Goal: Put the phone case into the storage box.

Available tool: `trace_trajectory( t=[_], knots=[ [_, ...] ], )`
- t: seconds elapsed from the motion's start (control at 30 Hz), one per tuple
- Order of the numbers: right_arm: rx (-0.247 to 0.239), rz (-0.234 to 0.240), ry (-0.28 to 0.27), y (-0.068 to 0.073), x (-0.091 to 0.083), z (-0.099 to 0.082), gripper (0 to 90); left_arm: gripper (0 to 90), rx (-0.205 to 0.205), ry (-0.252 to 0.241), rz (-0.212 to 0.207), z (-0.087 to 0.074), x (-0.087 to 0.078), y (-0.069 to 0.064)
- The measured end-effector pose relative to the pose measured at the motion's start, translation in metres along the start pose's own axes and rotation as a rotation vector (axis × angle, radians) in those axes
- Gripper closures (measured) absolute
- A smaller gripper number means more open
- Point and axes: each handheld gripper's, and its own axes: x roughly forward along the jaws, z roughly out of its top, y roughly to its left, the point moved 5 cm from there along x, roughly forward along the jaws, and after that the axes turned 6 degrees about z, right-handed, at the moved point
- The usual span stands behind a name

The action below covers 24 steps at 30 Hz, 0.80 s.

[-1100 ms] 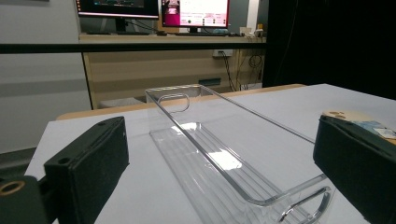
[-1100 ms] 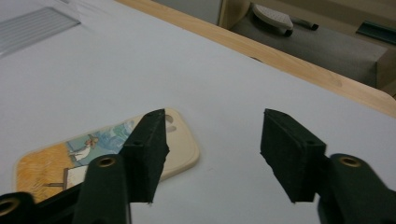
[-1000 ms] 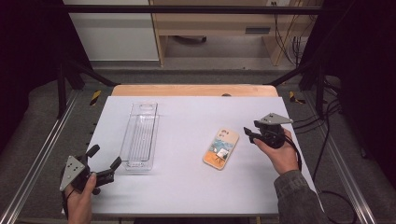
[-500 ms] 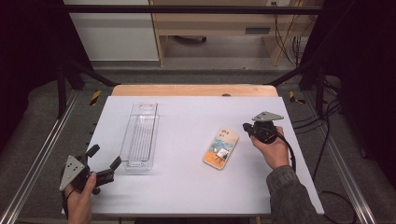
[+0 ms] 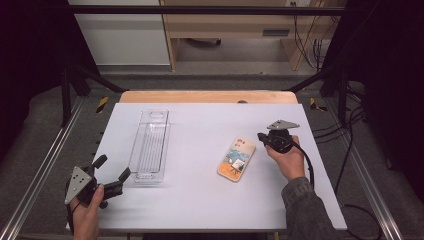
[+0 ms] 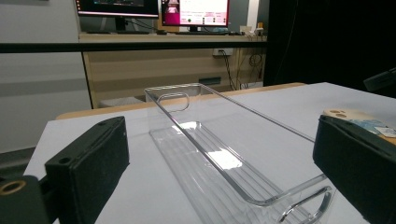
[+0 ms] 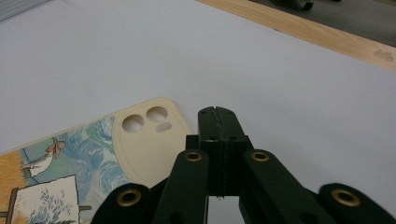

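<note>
Two grippers are ours at this white table [image 5: 200, 200]. Our right gripper [image 7: 217, 116] has just been closing, and its black jaws now stand pressed together with nothing between them, tips low over the bare table just beside the camera end of the phone case [image 7: 93, 158]. We cannot tell whether the tips touch the table. From above, the right gripper [image 5: 262, 136] sits just off the case's [image 5: 236, 159] far right corner, apart from it by a narrow strip of white. The case lies flat, printed side up, right of the table's middle. In the right gripper view its lower part runs out of the picture at the left and bottom edges, so we see only part of the painted scene, and our own jaw links cover its nearer corner.

Our left gripper [image 5: 111, 169] rests near the table's front left corner, jaws spread wide, holding nothing. Between those jaws we look along the clear plastic tray [image 6: 224, 154], which lies just ahead; its see-through walls are hard to trace, and its near end is cut off at the bottom. The right-hand jaw hides most of the case [image 6: 355, 116] there.
</note>
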Motion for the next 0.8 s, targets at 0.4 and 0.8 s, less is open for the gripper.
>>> trace_trajectory(
  t=[0.4, 0.8],
  knots=[
    [0.020, 0.003, 0.022, -0.001, 0.017, -0.006, 90.0, 3.3, -0.002, -0.004, 0.000, 0.001, -0.001, 0.000],
    [0.020, 0.010, 0.054, -0.001, 0.033, -0.013, 90.0, 3.3, 0.003, -0.002, -0.004, 0.001, -0.001, -0.002]
  ],
)
